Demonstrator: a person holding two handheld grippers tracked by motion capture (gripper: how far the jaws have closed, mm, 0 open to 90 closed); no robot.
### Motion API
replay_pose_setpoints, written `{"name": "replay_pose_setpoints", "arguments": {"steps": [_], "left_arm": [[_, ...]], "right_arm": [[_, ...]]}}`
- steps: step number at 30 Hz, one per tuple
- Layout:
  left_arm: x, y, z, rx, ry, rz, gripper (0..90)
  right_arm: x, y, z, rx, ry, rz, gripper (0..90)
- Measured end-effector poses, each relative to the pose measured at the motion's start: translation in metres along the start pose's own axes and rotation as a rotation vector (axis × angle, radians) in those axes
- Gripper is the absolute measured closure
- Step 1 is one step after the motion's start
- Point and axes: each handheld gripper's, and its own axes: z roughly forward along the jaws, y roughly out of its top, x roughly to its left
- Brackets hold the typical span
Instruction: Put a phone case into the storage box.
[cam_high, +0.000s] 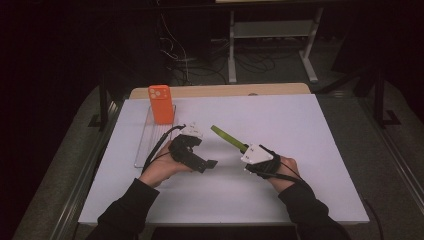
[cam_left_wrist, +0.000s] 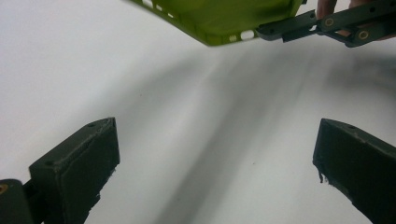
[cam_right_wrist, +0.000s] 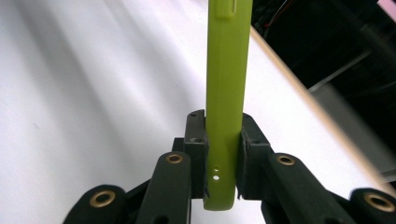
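Note:
A lime-green phone case (cam_high: 227, 137) is held off the white table, edge-on, by my right gripper (cam_high: 245, 148), whose jaws are shut on its near end. In the right gripper view the case (cam_right_wrist: 226, 70) rises straight up between the pads of that gripper (cam_right_wrist: 224, 135). My left gripper (cam_high: 202, 150) sits just left of the case, open and with nothing in it. The left gripper view has its two jaws (cam_left_wrist: 217, 126) spread wide over bare table, with the case (cam_left_wrist: 224, 18) and the right gripper (cam_left_wrist: 280, 30) clamped on it higher up.
An orange phone (cam_high: 161, 104) stands upright at the far end of a clear rack (cam_high: 150, 142) on the table's left side. The white mat (cam_high: 300, 130) reaches to a wooden edge (cam_high: 220, 91) at the back; beyond that are dark floor and cables.

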Motion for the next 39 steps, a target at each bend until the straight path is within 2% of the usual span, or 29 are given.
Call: {"name": "replay_pose_setpoints", "arguments": {"steps": [1, 3, 5, 7, 9, 12, 15, 16, 22, 26, 27, 33, 38, 39], "left_arm": [[0.0, 0.0, 0.0, -0.001, -0.001, -0.009, 0.0], [0.0, 0.0, 0.0, -0.004, 0.003, -0.014, 0.0], [0.0, 0.0, 0.0, -0.006, 0.002, -0.017, 0.0], [0.0, 0.0, 0.0, -0.012, 0.002, -0.023, 0.0], [0.0, 0.0, 0.0, -0.003, -0.001, -0.018, 0.1], [-0.001, 0.0, 0.001, -0.009, 0.0, -0.028, 0.0], [0.0, 0.001, 0.001, -0.019, 0.0, -0.04, 0.0], [0.0, 0.001, 0.001, -0.03, 0.001, -0.058, 0.0], [0.006, 0.007, 0.0, -0.083, 0.004, -0.099, 0.0], [0.011, 0.014, 0.0, -0.124, -0.007, -0.147, 0.0], [0.012, 0.017, 0.001, -0.15, -0.011, -0.167, 0.0], [0.011, 0.033, 0.007, -0.193, -0.04, -0.179, 0.0], [0.012, 0.044, 0.015, -0.196, -0.051, -0.168, 0.0], [0.012, 0.045, 0.017, -0.2, -0.05, -0.174, 0.0]], "right_arm": [[-0.002, 0.0, 0.0, -0.006, 0.017, 0.048, 75.6], [-0.007, -0.001, 0.001, -0.014, 0.052, 0.106, 75.6], [-0.011, -0.002, 0.001, -0.023, 0.1, 0.205, 75.6], [-0.014, -0.003, 0.002, -0.026, 0.135, 0.277, 75.6], [-0.019, -0.005, 0.004, -0.022, 0.163, 0.317, 75.6], [-0.022, -0.008, 0.006, -0.025, 0.204, 0.413, 75.6], [-0.023, -0.008, 0.006, -0.022, 0.233, 0.477, 75.6], [-0.024, -0.009, 0.006, -0.021, 0.235, 0.477, 75.6], [-0.023, -0.01, 0.005, -0.016, 0.247, 0.499, 75.6], [-0.022, -0.009, 0.004, -0.021, 0.243, 0.504, 75.6], [-0.022, -0.008, 0.004, -0.021, 0.246, 0.507, 75.6], [-0.021, -0.006, 0.003, -0.032, 0.249, 0.507, 75.6], [-0.02, -0.005, 0.001, -0.027, 0.255, 0.516, 75.6], [-0.021, -0.006, 0.002, -0.035, 0.25, 0.505, 75.7]]}}
